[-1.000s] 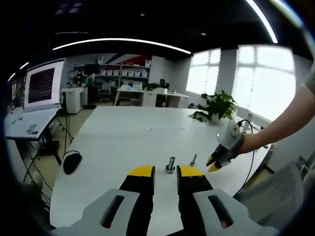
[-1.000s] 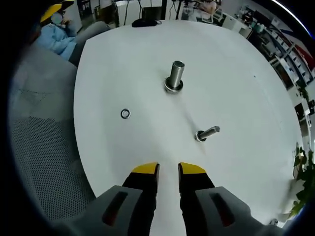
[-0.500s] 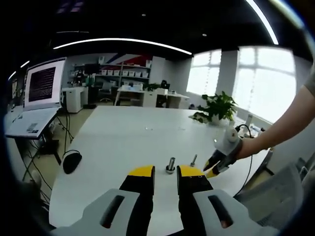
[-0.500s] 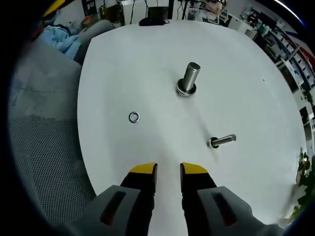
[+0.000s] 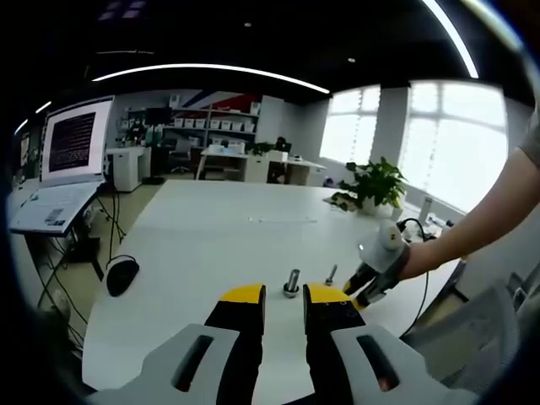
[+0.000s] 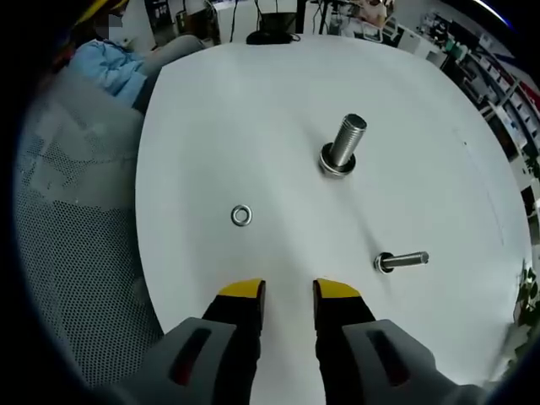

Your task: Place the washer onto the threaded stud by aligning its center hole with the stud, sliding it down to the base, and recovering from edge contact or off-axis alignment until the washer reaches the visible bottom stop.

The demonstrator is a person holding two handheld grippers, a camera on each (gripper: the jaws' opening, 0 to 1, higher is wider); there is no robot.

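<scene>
A small steel washer point(image 6: 241, 215) lies flat on the white table point(image 6: 211, 126), a short way ahead and left of my right gripper point(image 6: 288, 291). That gripper is open, its yellow-tipped jaws parted with nothing between them. A thick threaded stud point(image 6: 345, 145) stands upright farther on, with a ring at its base. A thinner stud point(image 6: 403, 261) stands to the right. My left gripper point(image 5: 284, 295) is open and empty, with the thick stud point(image 5: 292, 283) just beyond its tips. The right gripper point(image 5: 364, 287), held by a person's hand, hangs low over the table beside the thin stud point(image 5: 332, 274).
A grey mesh chair point(image 6: 76, 253) stands against the table's near edge. A person in blue point(image 6: 110, 63) sits beyond it. A black mouse point(image 5: 121, 276), a laptop point(image 5: 59, 181) on a stand and a potted plant point(image 5: 371, 184) sit around the table's edges.
The right gripper has dropped lower and moved left toward the studs. In its own view the washer sits nearer the jaws, which have parted slightly. The left gripper has held still.
</scene>
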